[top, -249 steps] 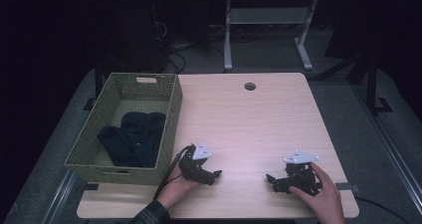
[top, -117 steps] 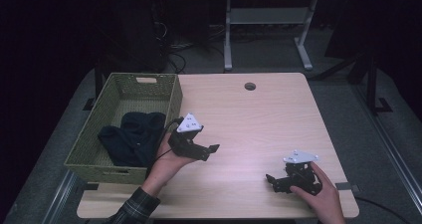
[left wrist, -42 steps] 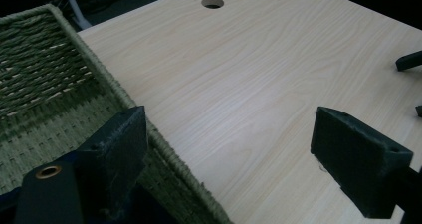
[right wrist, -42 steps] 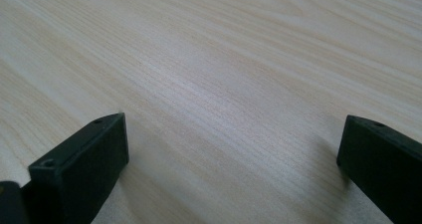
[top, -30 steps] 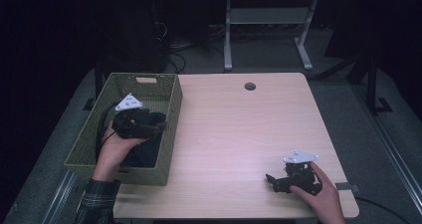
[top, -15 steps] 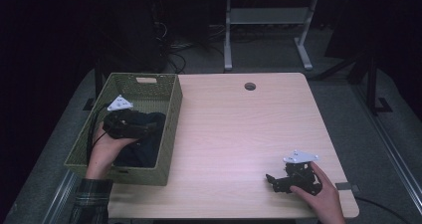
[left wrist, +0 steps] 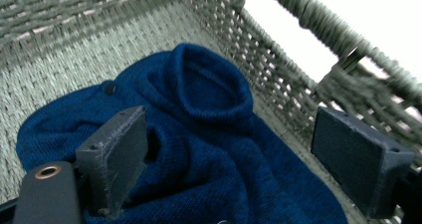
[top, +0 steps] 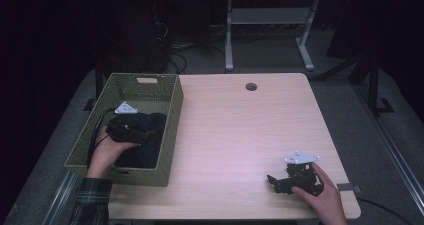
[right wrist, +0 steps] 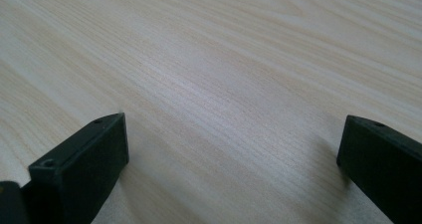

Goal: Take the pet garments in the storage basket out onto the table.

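Note:
A dark blue knitted garment (left wrist: 209, 134) lies crumpled in the woven green basket (top: 160, 92) on the table's left side. My left gripper (top: 142, 132) hangs inside the basket just above the garment (top: 150, 150), jaws wide open, nothing between them. In the left gripper view, the left gripper (left wrist: 249, 149) frames the cloth's folded collar. My right gripper (top: 280, 181) rests on the bare wooden table (top: 240, 135) near its front right corner, open and empty. The right gripper (right wrist: 229, 149) has only wood grain between its fingers (right wrist: 84, 159).
The basket wall (left wrist: 298, 69) rises close to the left gripper's right finger (left wrist: 358, 154). A round cable hole (top: 251, 86) sits at the table's far edge. Beyond the table stand a white metal frame (top: 265, 30) and cables on the floor.
My left gripper has moved from the table's front edge up, left and into the basket, now low over the blue garment. The right gripper has stayed put.

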### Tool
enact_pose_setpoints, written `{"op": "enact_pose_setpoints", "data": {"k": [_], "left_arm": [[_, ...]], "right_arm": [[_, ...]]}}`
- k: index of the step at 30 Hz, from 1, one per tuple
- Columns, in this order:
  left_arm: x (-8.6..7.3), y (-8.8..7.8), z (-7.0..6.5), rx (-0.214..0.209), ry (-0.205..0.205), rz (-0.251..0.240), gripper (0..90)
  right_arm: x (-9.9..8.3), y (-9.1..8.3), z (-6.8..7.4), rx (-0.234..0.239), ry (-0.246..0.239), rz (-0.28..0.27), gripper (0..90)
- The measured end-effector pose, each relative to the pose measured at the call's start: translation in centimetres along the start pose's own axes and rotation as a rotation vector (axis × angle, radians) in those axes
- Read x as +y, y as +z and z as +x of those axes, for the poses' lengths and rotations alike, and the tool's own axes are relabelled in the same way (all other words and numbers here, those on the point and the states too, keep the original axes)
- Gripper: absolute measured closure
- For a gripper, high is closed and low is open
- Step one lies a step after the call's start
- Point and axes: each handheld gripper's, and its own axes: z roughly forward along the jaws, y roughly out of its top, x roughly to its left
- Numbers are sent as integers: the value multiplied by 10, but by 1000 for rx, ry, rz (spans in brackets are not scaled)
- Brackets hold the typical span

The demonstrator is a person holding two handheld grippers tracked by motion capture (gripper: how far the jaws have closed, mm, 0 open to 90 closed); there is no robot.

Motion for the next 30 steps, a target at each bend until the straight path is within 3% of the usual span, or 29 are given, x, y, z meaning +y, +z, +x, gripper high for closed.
{"op": "enact_pose_setpoints", "data": {"k": [19,30], "left_arm": [[-11,25,2,-28,15,145,135],[-14,39,-3,-10,50,250,134]], "right_arm": [[0,0,0,0,0,0,0],[0,0,0,1,0,0,0]]}}
